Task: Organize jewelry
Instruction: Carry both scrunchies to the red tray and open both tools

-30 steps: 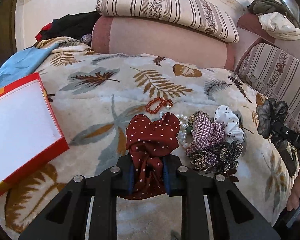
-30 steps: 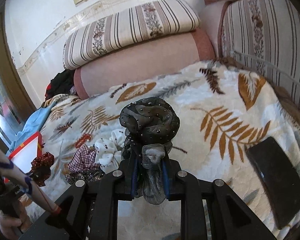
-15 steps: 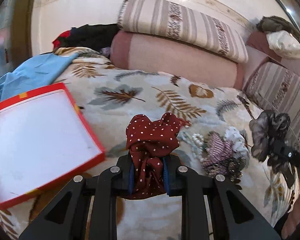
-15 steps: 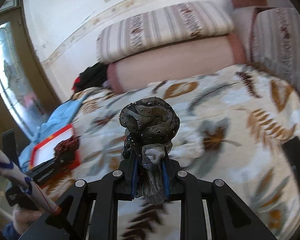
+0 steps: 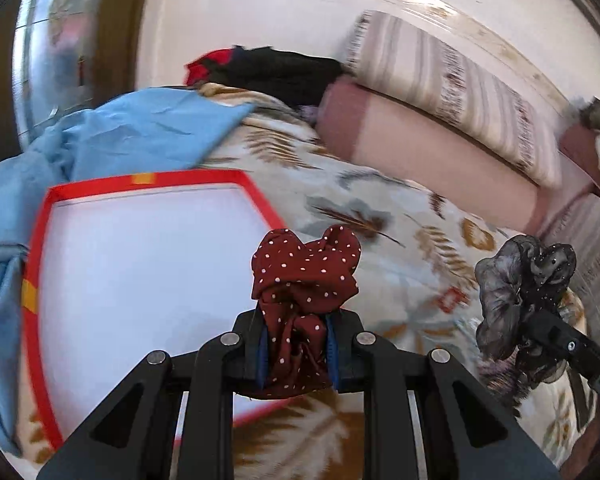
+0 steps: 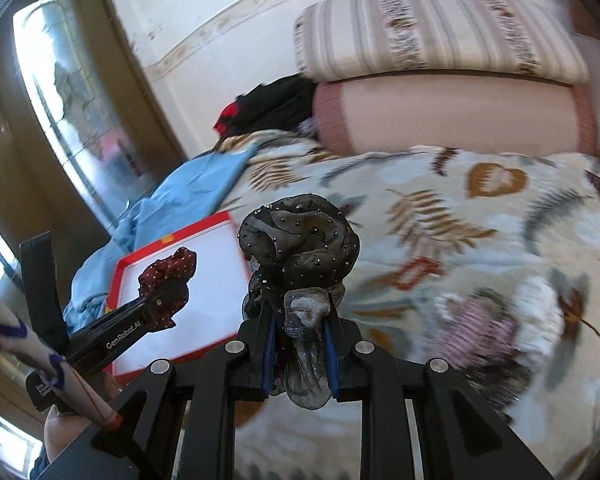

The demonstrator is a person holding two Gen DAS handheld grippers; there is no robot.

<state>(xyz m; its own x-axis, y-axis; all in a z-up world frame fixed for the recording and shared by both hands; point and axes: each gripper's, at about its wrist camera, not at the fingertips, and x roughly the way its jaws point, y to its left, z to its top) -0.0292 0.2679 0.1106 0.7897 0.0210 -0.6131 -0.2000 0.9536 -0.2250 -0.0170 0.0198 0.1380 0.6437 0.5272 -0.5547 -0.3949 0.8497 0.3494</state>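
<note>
The left gripper (image 5: 296, 344) was clamped tight on a dark red scrunchie (image 5: 305, 276) dotted with small white spots, its gathered fabric bunched between the blue-lined fingers and puffing out in two lobes beyond the tips. Ahead and to the left of that gripper lay a shallow red-rimmed tray (image 5: 268, 210) with a white floor; seen from the right wrist, the red scrunchie hung over the tray's white interior. A blue cloth (image 5: 148, 132) was crumpled beyond the tray's far-left rim.

The right gripper (image 6: 300, 354) was likewise closed on a sheer grey-black scrunchie (image 6: 300, 240) studded with tiny beads, ruffled into a rounded rosette above the fingertips, with a paler grey fold pinched between the pads. To the right of this gripper, low on the leaf-patterned bedspread (image 6: 440, 208), lay a blurred heap of further hair pieces (image 6: 484, 332), pinkish plaid and white among them. Stacked bolsters (image 6: 440, 120) lay far ahead.
</note>
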